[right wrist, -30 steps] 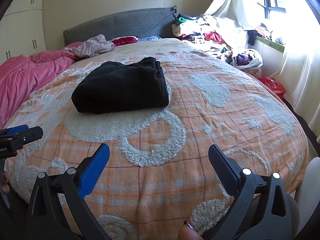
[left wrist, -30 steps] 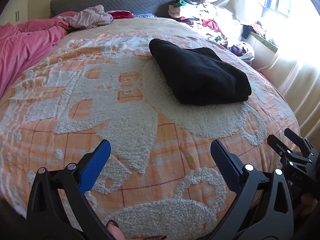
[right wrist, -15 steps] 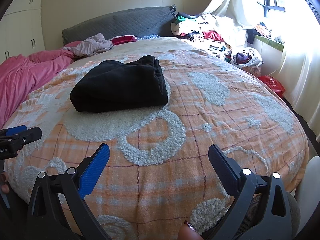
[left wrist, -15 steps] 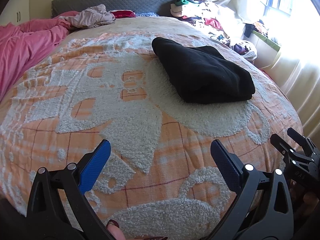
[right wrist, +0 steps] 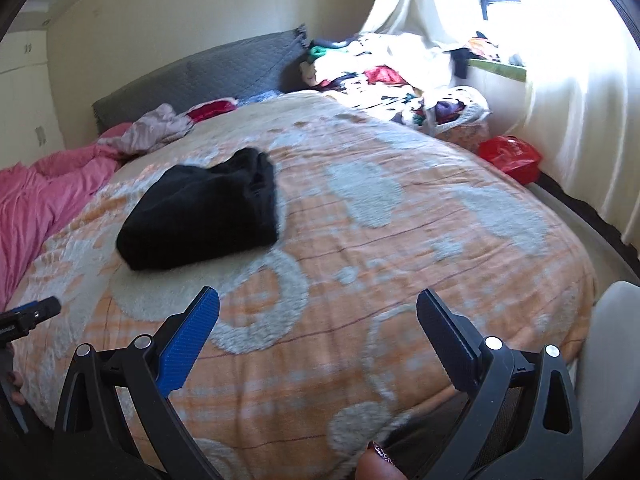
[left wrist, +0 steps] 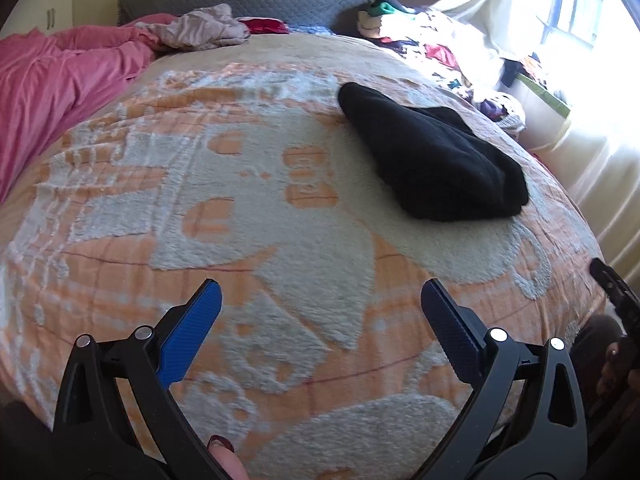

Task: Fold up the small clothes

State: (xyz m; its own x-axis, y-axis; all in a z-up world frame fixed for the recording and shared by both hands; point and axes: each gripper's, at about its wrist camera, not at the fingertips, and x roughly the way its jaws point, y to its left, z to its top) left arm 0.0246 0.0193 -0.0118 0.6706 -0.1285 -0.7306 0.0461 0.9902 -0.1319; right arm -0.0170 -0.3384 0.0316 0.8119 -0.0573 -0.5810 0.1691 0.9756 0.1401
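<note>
The right gripper (right wrist: 318, 306) hangs over the near edge of an orange-and-white fleece blanket (right wrist: 400, 248), its blue-padded fingers (right wrist: 188, 340) spread wide with nothing between them. A folded black garment (right wrist: 204, 218) lies on the blanket, well ahead and to the left. The tip of the left gripper (right wrist: 34, 312) pokes in at the left edge. Beyond lie a pink duvet (right wrist: 40, 200), a grey headboard (right wrist: 208, 80), a heap of clothes (right wrist: 380, 72) by the curtain (right wrist: 580, 100) and a red bag (right wrist: 510, 154).

Bare blanket (left wrist: 280, 208) lies open ahead; only the folded black garment (left wrist: 432, 164) interrupts it.
</note>
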